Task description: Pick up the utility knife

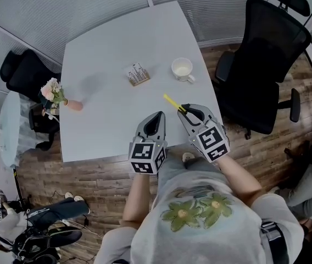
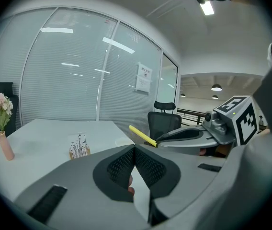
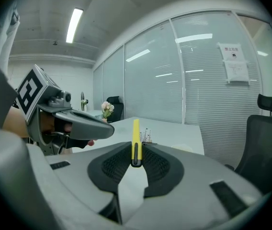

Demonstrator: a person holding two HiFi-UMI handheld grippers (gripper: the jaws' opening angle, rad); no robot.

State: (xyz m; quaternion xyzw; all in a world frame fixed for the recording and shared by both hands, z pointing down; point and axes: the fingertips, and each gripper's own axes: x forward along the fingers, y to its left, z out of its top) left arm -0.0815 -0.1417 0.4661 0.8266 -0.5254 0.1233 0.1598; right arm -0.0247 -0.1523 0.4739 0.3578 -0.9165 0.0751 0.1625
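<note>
A white table (image 1: 106,54) fills the centre of the head view, on a wood-plank floor (image 1: 90,175). A black office chair (image 1: 266,65) stands at 2 o'clock and a second black chair (image 1: 27,73) at 9 o'clock. Glass walls with blinds (image 1: 62,4) run along 12 o'clock. A ceiling strip light (image 3: 73,25) glows overhead.

The utility knife (image 3: 135,140) has a smooth yellow plastic body with a slight sheen. The right gripper (image 3: 136,150) and the left gripper (image 2: 135,150) both wear matt grey plastic shells. Their pads (image 3: 114,166) are black and finely dimpled, perhaps rubber. The table (image 1: 106,54) is smooth and matt. The floor (image 1: 90,172) is wood plank, and the cup (image 1: 182,69) looks glazed.
</note>
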